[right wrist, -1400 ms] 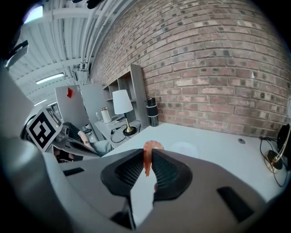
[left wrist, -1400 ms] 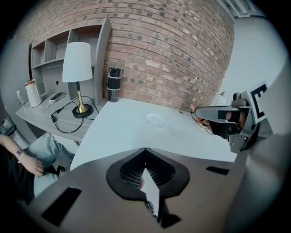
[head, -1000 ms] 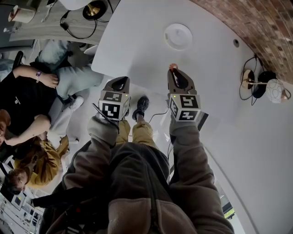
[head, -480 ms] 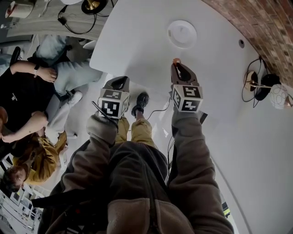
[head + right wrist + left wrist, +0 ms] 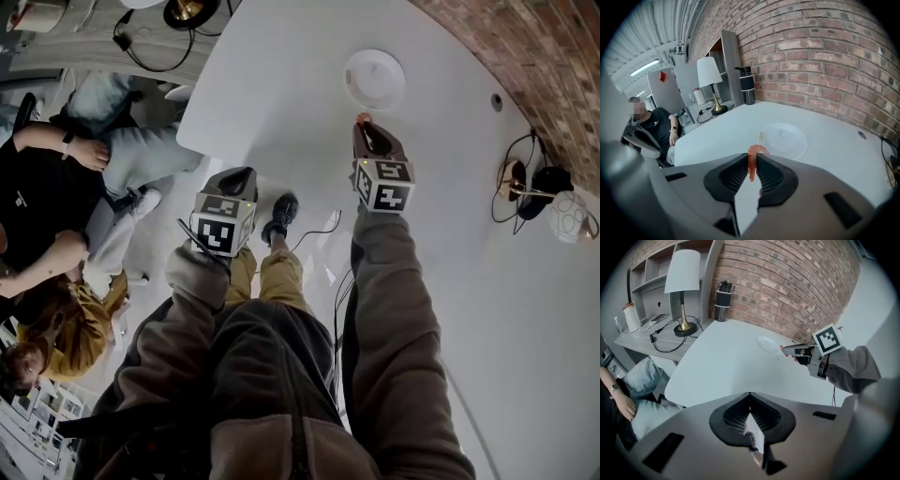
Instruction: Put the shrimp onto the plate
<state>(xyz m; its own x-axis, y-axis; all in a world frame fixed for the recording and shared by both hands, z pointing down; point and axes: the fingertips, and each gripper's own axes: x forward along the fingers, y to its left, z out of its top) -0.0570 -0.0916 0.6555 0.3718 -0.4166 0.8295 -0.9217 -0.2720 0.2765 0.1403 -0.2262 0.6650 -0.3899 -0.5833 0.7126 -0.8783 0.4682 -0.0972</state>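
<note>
An orange shrimp (image 5: 753,159) is pinched between the jaws of my right gripper (image 5: 753,165), its curled end sticking out past the tips. In the head view that gripper (image 5: 364,125) hangs over the white table just short of the round white plate (image 5: 374,79), with the shrimp (image 5: 362,118) at its tip. The plate (image 5: 786,139) lies a little ahead and to the right in the right gripper view. My left gripper (image 5: 236,176) hovers off the table's near edge, jaws closed with nothing in them (image 5: 750,397).
The white table (image 5: 281,84) has a small hole (image 5: 496,102) near the brick wall. A lamp (image 5: 683,291) and a dark flask (image 5: 723,301) stand at the far end. Cables and round objects (image 5: 548,192) lie at the right. People sit at the left (image 5: 56,187).
My right gripper has carried the shrimp forward toward the plate. The left gripper has stayed near the table's edge.
</note>
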